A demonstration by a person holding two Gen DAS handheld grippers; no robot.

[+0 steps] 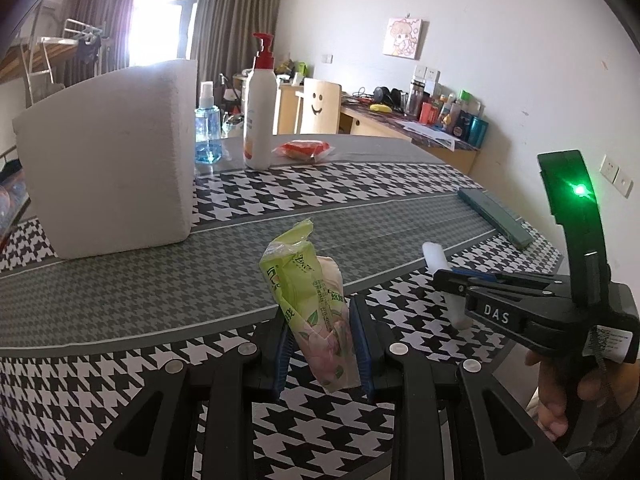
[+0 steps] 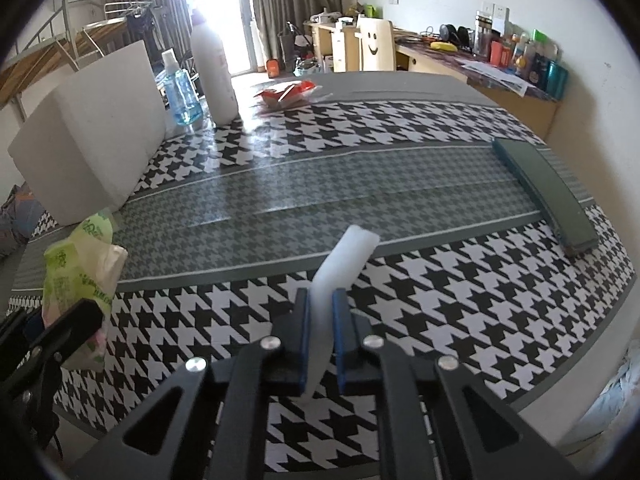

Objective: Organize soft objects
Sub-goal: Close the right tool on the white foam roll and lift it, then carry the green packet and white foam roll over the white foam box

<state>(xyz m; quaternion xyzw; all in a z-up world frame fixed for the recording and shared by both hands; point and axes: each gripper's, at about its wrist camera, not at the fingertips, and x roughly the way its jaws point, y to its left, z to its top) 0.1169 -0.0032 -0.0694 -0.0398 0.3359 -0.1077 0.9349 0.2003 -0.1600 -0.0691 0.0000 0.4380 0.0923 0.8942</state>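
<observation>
My left gripper (image 1: pixel 322 312) is shut on a green tissue pack (image 1: pixel 310 300) and holds it upright above the houndstooth tablecloth (image 1: pixel 340 192). The pack also shows at the left of the right wrist view (image 2: pixel 80 276). My right gripper (image 2: pixel 320 308) is shut on a white foam strip (image 2: pixel 340 268) that sticks up and forward between the blue pads. In the left wrist view the right gripper (image 1: pixel 446 276) is to the right, holding that strip (image 1: pixel 438 260). A red soft packet (image 1: pixel 304 149) lies far back on the table, also in the right wrist view (image 2: pixel 288 94).
A large white foam box (image 1: pixel 112 156) stands at the left. Behind it are a blue spray bottle (image 1: pixel 208 132) and a white pump bottle (image 1: pixel 260 112). A dark green flat case (image 2: pixel 546 192) lies at the right. A cluttered desk (image 1: pixel 420 120) stands beyond the table.
</observation>
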